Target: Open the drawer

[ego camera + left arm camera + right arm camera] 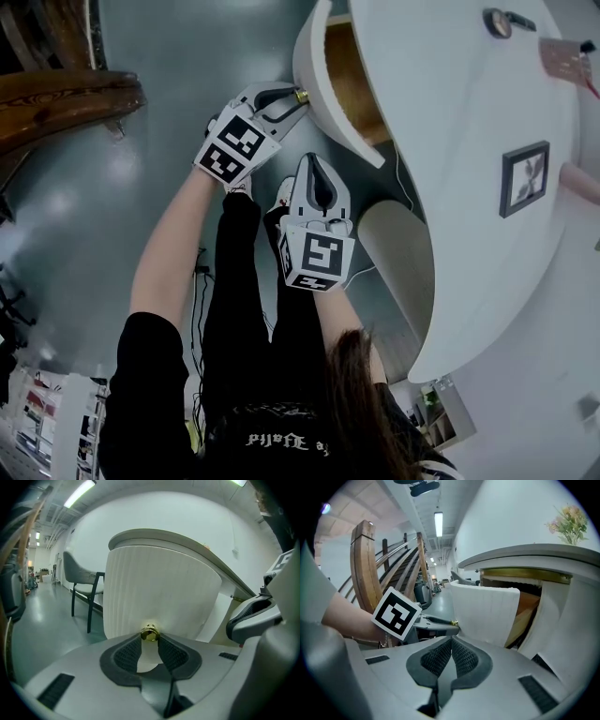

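A white ribbed drawer front point(314, 66) stands pulled out from the rounded white cabinet point(450, 122), and its wooden inside point(526, 607) shows behind it. My left gripper point(292, 101) is shut on the drawer's small brass knob point(149, 633), which sits pinched between the tips of the dark pads point(125, 654). My right gripper point(315, 161) hovers just below and beside the left one, short of the drawer front point(483, 613). Its jaws point(451, 642) are shut with nothing between them. The left gripper point(440, 626) and the knob point(453, 622) also show in the right gripper view.
A framed picture point(525, 178) and a small round object point(497, 21) rest on the cabinet top, with flowers point(569, 523) further along. A dark chair point(83, 581) stands beyond the cabinet. A wooden stair railing point(363, 569) rises at the left. The person's legs point(246, 281) are under both grippers.
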The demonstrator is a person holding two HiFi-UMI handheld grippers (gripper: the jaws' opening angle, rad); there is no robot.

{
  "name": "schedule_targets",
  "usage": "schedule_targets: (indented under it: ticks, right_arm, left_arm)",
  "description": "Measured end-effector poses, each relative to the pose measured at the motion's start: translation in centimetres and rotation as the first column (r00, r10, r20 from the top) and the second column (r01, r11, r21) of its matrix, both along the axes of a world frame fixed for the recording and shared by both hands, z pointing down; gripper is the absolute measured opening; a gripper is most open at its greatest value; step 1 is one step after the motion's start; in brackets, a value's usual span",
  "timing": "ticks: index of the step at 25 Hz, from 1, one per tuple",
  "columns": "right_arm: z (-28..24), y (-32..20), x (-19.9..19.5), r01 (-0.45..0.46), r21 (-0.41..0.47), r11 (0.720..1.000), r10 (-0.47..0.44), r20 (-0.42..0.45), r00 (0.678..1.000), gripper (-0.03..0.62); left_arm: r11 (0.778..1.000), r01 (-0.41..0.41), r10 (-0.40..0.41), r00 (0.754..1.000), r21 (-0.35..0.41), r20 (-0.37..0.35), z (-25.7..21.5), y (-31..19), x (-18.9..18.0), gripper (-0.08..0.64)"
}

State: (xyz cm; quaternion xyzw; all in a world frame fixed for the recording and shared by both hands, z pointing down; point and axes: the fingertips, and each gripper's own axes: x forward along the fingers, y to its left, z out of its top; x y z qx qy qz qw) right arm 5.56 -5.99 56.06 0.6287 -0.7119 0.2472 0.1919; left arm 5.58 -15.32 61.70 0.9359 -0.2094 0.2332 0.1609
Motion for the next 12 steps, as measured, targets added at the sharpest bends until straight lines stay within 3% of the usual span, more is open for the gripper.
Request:
schedule_targets:
  ticks: [12]
  right_arm:
    - [-0.8, 1.2, -0.6, 0.016, -0.019, 1.000, -0.016, 0.022, 1.000, 0.026]
  left_arm:
    - [0.999, 0.036, -0.036, 0.999, -0.019, 0.039, -0.1, 0.6, -1.4, 0.121]
